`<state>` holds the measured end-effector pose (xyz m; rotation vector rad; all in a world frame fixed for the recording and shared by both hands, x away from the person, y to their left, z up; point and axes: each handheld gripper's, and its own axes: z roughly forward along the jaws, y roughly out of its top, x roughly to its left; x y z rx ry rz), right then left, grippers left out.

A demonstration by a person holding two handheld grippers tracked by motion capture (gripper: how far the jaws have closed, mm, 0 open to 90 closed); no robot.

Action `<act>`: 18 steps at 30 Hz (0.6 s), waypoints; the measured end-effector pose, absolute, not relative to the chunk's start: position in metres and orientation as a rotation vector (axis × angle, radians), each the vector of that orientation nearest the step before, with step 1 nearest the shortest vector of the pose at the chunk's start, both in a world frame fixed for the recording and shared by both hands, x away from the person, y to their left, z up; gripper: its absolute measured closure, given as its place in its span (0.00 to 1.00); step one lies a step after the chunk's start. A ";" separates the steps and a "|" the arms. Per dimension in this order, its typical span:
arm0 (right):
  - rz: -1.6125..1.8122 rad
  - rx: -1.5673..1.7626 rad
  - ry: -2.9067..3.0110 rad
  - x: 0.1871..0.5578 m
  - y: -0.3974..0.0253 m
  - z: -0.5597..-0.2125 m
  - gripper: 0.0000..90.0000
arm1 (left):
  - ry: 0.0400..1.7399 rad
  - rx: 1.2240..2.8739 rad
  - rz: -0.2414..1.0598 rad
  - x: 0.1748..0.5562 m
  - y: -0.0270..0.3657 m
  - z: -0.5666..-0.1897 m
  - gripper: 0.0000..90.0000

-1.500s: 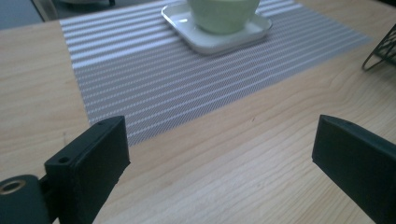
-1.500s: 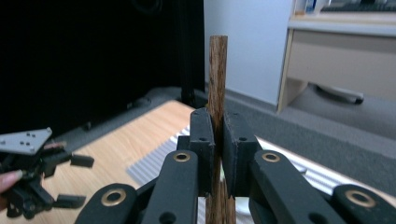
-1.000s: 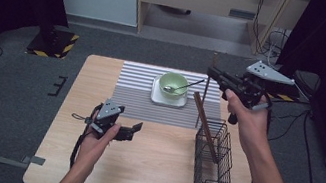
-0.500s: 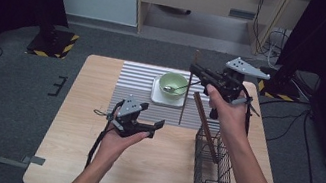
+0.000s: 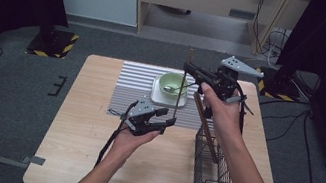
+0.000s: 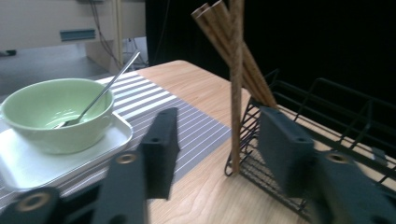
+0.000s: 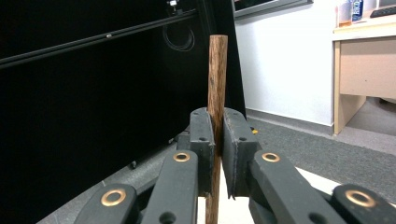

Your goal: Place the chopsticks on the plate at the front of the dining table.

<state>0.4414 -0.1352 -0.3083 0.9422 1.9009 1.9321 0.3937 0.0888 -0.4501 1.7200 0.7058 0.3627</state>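
Observation:
A wooden chopstick [image 5: 179, 94] hangs upright over the striped mat, with my right gripper [image 5: 191, 69] shut on its upper part. In the right gripper view the chopstick [image 7: 217, 84] rises between the closed jaws of the right gripper [image 7: 218, 140]. My left gripper [image 5: 166, 117] is open at the stick's lower end. In the left gripper view the chopstick [image 6: 236, 93] stands between the spread jaws of the left gripper [image 6: 222, 144], touching neither. More chopsticks [image 5: 206, 122] lean in a black wire basket [image 5: 211, 163].
A green bowl [image 5: 172, 82] with a metal spoon [image 6: 107, 86] sits on a white square plate [image 5: 156, 93] on the striped mat [image 5: 134, 86]. The wire basket [image 6: 327, 107] stands near the table's right edge. Bare wood lies at the left and front.
My right gripper has carried the chopstick leftward, away from the basket to over the mat. My left gripper has moved right and forward to the stick's lower end, still open.

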 end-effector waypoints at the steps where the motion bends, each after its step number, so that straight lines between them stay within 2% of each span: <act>1: 1.934 0.943 1.900 0.441 -0.135 -0.308 0.93 | 0.707 1.718 0.361 0.394 0.088 -0.450 0.58; 8: 1.935 0.935 1.905 0.438 -0.135 -0.305 0.93 | 0.700 1.738 0.357 0.392 0.083 -0.453 0.69; 18: 1.937 0.918 1.911 0.435 -0.136 -0.303 0.93 | 0.704 1.760 0.321 0.391 0.080 -0.454 0.77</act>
